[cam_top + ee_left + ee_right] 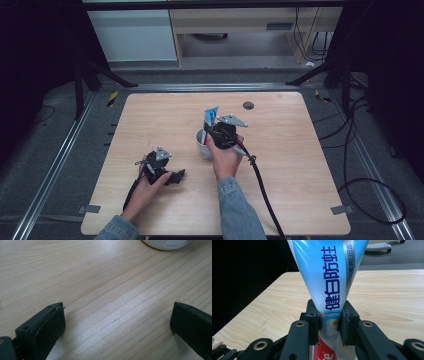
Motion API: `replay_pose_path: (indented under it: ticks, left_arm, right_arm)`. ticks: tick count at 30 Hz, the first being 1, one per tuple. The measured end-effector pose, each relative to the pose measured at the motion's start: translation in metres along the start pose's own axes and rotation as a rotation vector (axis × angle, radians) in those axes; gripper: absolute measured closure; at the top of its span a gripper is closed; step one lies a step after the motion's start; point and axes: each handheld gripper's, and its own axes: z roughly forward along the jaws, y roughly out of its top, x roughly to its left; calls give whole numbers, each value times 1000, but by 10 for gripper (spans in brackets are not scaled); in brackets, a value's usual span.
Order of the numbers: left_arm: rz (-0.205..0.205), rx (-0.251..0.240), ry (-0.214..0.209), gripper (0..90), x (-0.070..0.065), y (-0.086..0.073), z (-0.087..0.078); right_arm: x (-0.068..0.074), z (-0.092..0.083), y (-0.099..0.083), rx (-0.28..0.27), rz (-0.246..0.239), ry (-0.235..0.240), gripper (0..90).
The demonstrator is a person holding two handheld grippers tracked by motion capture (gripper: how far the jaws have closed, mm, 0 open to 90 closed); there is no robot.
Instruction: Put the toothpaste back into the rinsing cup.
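Observation:
A blue, white and red toothpaste tube (pixel 329 282) stands upright with its flat crimped end up, and my right gripper (pixel 329 326) is shut on its lower part. In the high view the tube (pixel 211 117) rises just above a white cup (pixel 202 142) near the table's middle, with the right gripper (pixel 216 131) over the cup's rim. My left gripper (pixel 176 176) rests low on the wooden table (pixel 280 165) at the front left, pointing right. Its jaws stand wide open over bare wood (pixel 117 315) with nothing between them. The cup's base (pixel 167 243) shows at the top of the left gripper view.
A small dark round grommet (pixel 248 105) sits near the table's far edge. A black cable (pixel 262 190) trails from the right gripper toward the front edge. Dark tripod legs and cables lie on the floor around the table.

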Motion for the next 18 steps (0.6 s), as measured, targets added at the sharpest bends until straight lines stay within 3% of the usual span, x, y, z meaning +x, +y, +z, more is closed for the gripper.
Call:
replay_pose_path:
  ticks: [11, 18]
  left_arm:
    - [0, 0, 0, 0, 0, 0, 0]
    - [0, 0, -1, 0, 0, 0, 0]
  right_arm:
    - [-11, 0, 1, 6, 60, -1, 711]
    - [-11, -1, 1, 11, 41, -8, 699]
